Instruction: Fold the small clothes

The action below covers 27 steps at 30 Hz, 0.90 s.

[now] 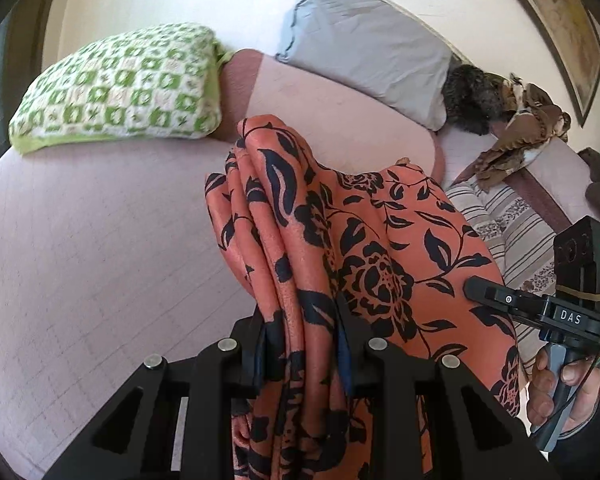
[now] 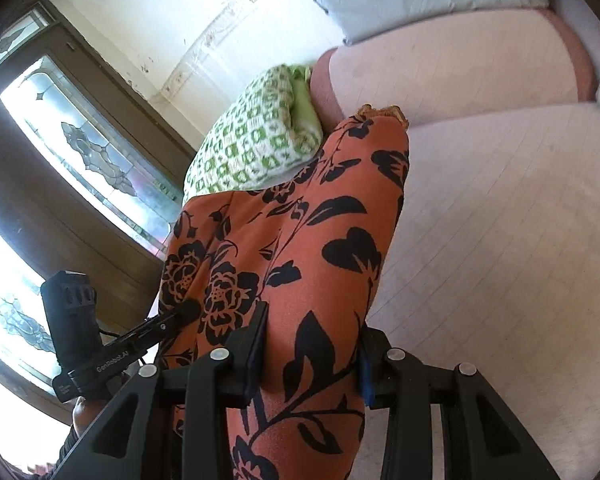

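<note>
The orange floral cloth [image 1: 340,240] fills the middle of both views, raised over the pink bed [image 1: 80,240]. Left hand-held gripper [image 1: 302,344] and right hand-held gripper [image 2: 312,356] each pinch a bunched edge. It looks light, limp and slippery; hold corners, not gathered folds.

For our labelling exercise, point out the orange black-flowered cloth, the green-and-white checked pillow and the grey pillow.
Orange black-flowered cloth [image 1: 380,248]: left wrist view, on its flat flowered stretch.
Green-and-white checked pillow [image 1: 120,84]: left wrist view, middle of its top face.
Grey pillow [image 1: 364,48]: left wrist view, middle of its cover.
</note>
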Tool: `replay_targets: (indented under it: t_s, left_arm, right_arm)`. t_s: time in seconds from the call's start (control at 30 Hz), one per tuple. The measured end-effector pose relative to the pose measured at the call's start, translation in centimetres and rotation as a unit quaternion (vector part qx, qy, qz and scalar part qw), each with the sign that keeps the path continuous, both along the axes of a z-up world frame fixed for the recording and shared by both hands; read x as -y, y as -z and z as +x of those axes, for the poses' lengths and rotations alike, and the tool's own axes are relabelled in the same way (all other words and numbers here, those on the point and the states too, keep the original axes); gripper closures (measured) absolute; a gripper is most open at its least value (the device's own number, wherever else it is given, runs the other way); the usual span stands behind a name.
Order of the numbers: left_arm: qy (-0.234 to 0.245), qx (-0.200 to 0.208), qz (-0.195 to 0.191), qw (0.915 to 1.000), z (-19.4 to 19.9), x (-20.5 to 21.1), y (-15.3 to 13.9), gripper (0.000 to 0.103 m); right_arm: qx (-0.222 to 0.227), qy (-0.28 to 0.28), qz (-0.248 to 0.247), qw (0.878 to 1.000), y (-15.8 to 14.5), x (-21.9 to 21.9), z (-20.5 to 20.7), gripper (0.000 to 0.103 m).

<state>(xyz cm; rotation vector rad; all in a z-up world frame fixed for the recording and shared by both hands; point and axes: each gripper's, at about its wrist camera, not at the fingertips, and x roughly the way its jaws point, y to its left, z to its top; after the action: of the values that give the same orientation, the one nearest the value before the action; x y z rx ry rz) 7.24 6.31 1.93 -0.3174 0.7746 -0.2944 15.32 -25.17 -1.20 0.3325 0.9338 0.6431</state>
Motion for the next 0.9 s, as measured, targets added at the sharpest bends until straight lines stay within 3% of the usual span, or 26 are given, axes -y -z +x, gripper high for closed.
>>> replay_targets:
  t_s: [0.23,0.47,0.7,0.9]
  left_arm:
    - [0.008,0.007,0.004,0.9999,2.3,1.7,-0.9,0.074]
    - [0.019,0.000,0.016,0.9997,5.1,3.0,0.0,0.074]
    - [0.028,-0.010,0.019,0.9994,7.2,4.0,2.0,0.074]
    - [0.016,-0.031,0.032,0.9989,8.3,4.3,5.1,0.074]
  right_arm:
    - [0.019,0.009,-0.017,1.000,-0.6,1.8,1.6,0.064]
    - [0.015,0.020,-0.029,0.999,-0.2,3.5,4.5,0.064]
    - [0.010,0.028,-0.030,0.999,-2.1,4.6,5.0,0.064]
    - [-0.004,0.030,-0.036,0.999,-1.2,4.7,5.2,0.064]
